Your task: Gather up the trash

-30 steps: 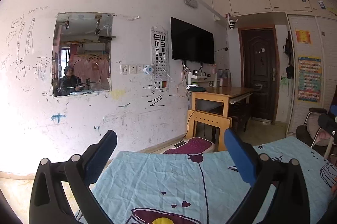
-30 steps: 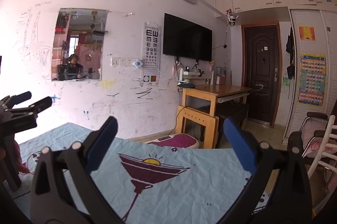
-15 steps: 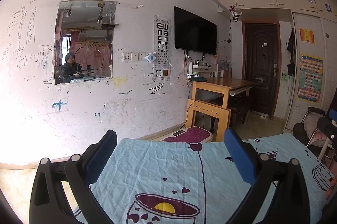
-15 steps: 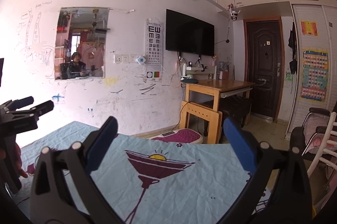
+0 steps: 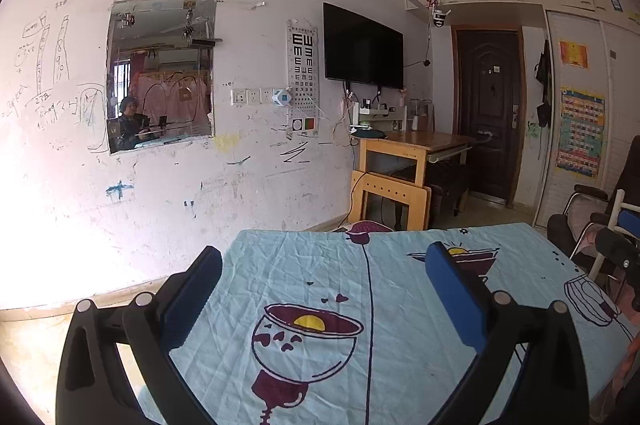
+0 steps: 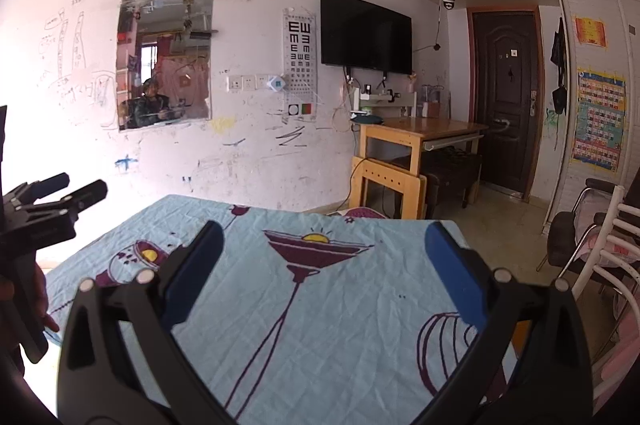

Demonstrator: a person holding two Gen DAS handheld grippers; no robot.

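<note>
Light-blue printed cloth (image 5: 320, 281) is lying under both tools, with no trash showing on it in either view. The left gripper (image 5: 324, 265) is hovering over it with fingers spread wide, grasping nothing. The right gripper (image 6: 324, 245) is likewise gaping and unloaded. Ahead of both, a scribbled wall (image 5: 248, 185) and a wooden desk (image 6: 412, 133) are standing.

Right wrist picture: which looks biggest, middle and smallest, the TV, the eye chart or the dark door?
As they look in this view only:
1. Dark door, largest.
2. TV, next.
3. Eye chart, smallest.
The door stands farther back than the wall with the TV and chart, so real sizes may differ.
</note>
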